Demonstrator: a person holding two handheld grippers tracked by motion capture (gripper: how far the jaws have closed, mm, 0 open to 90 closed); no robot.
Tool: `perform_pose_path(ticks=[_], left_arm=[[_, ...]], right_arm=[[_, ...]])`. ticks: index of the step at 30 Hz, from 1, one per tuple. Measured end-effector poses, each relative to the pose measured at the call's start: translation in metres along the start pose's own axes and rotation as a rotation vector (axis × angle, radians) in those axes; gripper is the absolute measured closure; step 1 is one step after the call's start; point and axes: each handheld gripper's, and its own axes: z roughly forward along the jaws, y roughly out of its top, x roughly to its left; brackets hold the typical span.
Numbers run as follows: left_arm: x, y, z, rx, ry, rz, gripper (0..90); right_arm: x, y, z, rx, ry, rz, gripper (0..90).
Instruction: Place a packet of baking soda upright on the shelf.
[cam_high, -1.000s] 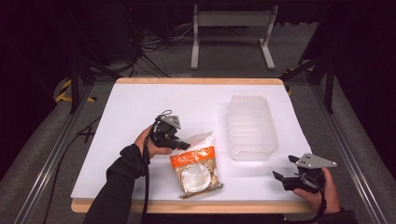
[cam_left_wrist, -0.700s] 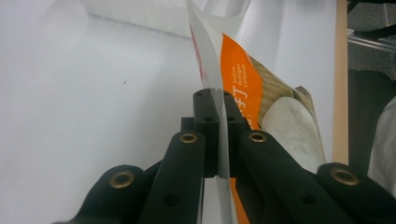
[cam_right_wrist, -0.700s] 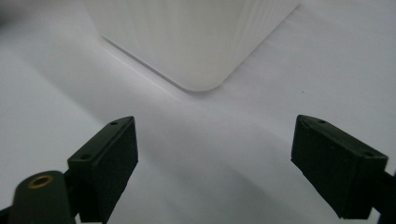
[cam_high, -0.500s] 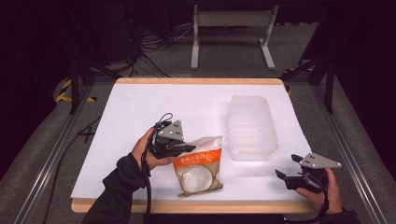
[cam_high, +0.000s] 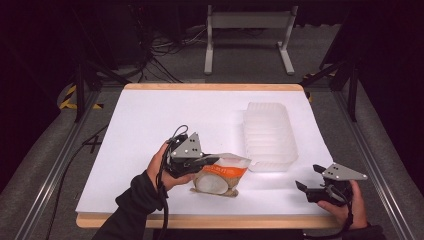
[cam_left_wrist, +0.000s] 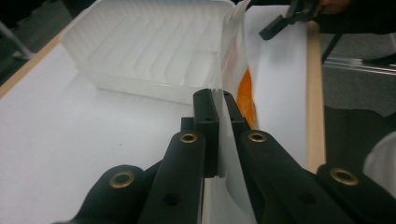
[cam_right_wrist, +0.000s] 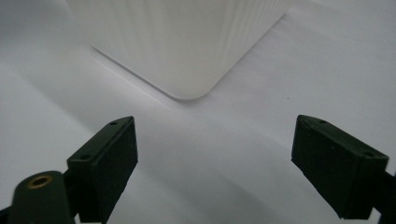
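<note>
The left gripper (cam_high: 212, 161) is pinching the bag's (cam_high: 220, 173) top edge; the bag is lying long axis three-to-nine, top toward three, just beside the tray (cam_high: 270, 135). The right gripper (cam_high: 303, 189) is spread wide at five.

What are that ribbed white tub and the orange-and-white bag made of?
The tub looks like thin, translucent, frosted plastic: light passes through its ribbed walls. The bag seems to be glossy plastic film, printed orange and white; it bends limply where the left gripper pinches its edge. Its contents are unclear.
</note>
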Motion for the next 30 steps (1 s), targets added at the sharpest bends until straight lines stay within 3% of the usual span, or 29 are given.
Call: perform_pose_path(ticks=[3, 5, 6, 7, 9, 11, 12, 13, 15, 16, 18, 30], left_arm=[[0.000, 0.000, 0.000, -0.011, 0.030, -0.003, 89.8], [0.002, -0.001, -0.001, -0.025, 0.028, -0.019, 89.8], [0.003, -0.002, -0.001, -0.040, 0.050, -0.025, 89.8], [0.004, -0.002, -0.001, -0.048, 0.041, -0.026, 89.8], [0.005, -0.003, -0.001, -0.052, 0.062, -0.033, 89.8], [0.006, -0.002, -0.001, -0.054, 0.049, -0.038, 89.8], [0.006, -0.002, -0.002, -0.060, 0.072, -0.037, 89.8], [0.007, -0.002, -0.002, -0.065, 0.050, -0.046, 89.8], [0.008, -0.001, -0.003, -0.085, 0.070, -0.053, 89.8], [0.010, 0.000, -0.004, -0.087, 0.052, -0.058, 89.8], [0.011, 0.003, -0.005, -0.100, 0.070, -0.057, 89.8], [0.020, 0.033, -0.009, -0.161, 0.077, -0.048, 89.8]], right_arm=[[-0.001, 0.000, 0.000, 0.000, -0.004, 0.006, 14.9], [-0.001, -0.001, 0.001, 0.001, -0.003, 0.008, 14.7], [-0.001, -0.001, 0.001, 0.002, -0.004, 0.007, 14.7], [-0.001, -0.001, 0.000, 0.003, -0.006, 0.007, 14.4], [-0.002, -0.001, 0.000, 0.000, -0.006, 0.009, 14.2], [-0.002, -0.002, 0.000, 0.001, -0.008, 0.011, 14.2], [-0.002, -0.002, 0.000, 0.002, -0.010, 0.011, 14.2], [-0.003, -0.002, 0.001, 0.002, -0.010, 0.011, 14.2], [-0.003, -0.002, 0.000, 0.002, -0.011, 0.012, 14.2], [-0.003, -0.002, 0.000, 0.001, -0.009, 0.014, 14.2], [-0.003, -0.001, -0.001, -0.004, -0.009, 0.015, 14.2], [-0.004, -0.002, -0.002, -0.010, -0.011, 0.020, 14.2]])
